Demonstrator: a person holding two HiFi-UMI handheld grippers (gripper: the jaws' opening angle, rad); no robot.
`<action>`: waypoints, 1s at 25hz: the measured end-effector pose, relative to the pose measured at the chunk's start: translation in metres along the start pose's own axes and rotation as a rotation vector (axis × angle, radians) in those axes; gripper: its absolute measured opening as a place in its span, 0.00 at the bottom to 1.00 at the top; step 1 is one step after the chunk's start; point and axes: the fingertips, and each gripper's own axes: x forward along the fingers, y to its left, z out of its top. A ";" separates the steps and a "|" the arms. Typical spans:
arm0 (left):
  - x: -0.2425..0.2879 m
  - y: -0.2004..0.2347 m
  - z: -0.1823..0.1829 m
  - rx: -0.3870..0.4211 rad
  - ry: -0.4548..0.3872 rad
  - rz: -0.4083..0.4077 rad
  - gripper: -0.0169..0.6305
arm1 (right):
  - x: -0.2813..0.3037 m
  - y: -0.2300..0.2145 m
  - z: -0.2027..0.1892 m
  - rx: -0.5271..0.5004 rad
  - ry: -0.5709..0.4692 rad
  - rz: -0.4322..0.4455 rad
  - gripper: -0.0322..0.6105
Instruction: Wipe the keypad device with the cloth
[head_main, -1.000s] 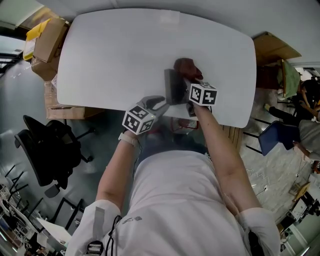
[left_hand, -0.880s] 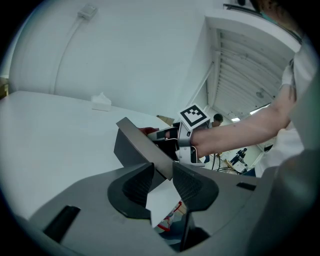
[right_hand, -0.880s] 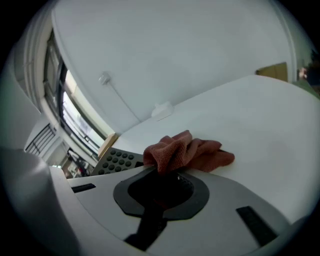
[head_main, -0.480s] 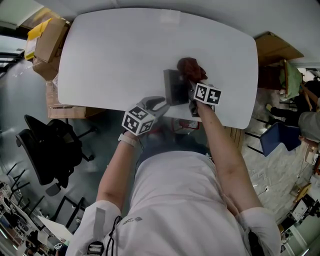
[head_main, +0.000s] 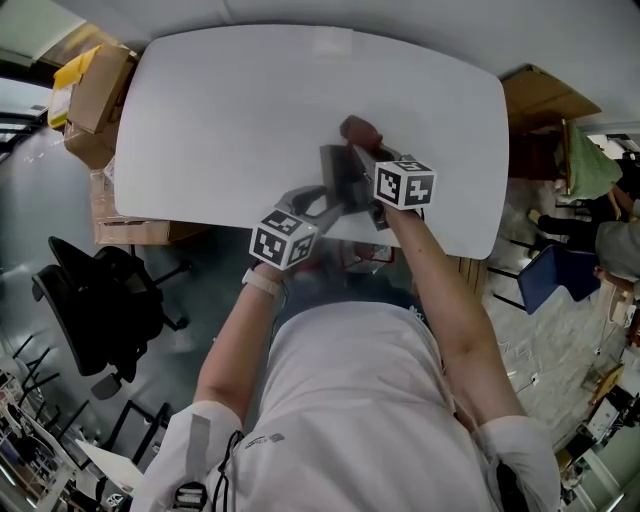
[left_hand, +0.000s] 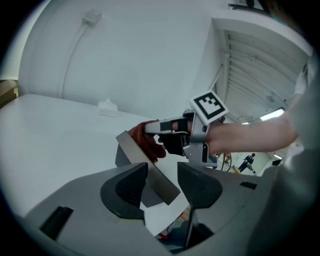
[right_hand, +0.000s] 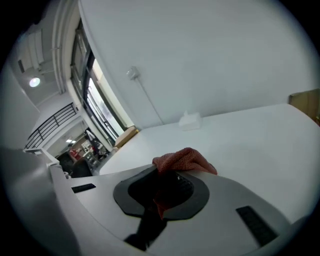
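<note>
The left gripper (left_hand: 161, 181), fingers just opening wide, straddles the keypad device (left_hand: 144, 159); the right gripper (right_hand: 160, 192) pinches the cloth (right_hand: 183, 161)

We count 2 claws, the left claw (head_main: 322, 203) and the right claw (head_main: 366, 160), and 2 marker cubes (head_main: 283, 242), 1 on each. Between the left claw's jaws there is 1 keypad device (left_hand: 145, 162). The right claw has 1 cloth (right_hand: 182, 160). Under both claws lies 1 white table (head_main: 230, 110). Beyond the claws we see 1 small white block (left_hand: 106, 105). Far left of the left claw are at least 2 cardboard boxes (head_main: 100, 80) and 1 office chair (head_main: 95, 310).
</note>
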 end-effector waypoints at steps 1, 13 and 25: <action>0.004 0.002 -0.001 -0.001 0.018 0.010 0.31 | 0.002 0.010 0.006 -0.020 0.001 0.027 0.12; 0.016 0.011 -0.010 0.020 0.107 0.043 0.32 | 0.023 0.030 -0.009 -0.084 0.112 0.098 0.12; 0.015 0.011 -0.011 -0.017 0.067 0.037 0.32 | 0.024 -0.051 -0.045 -0.021 0.188 -0.116 0.12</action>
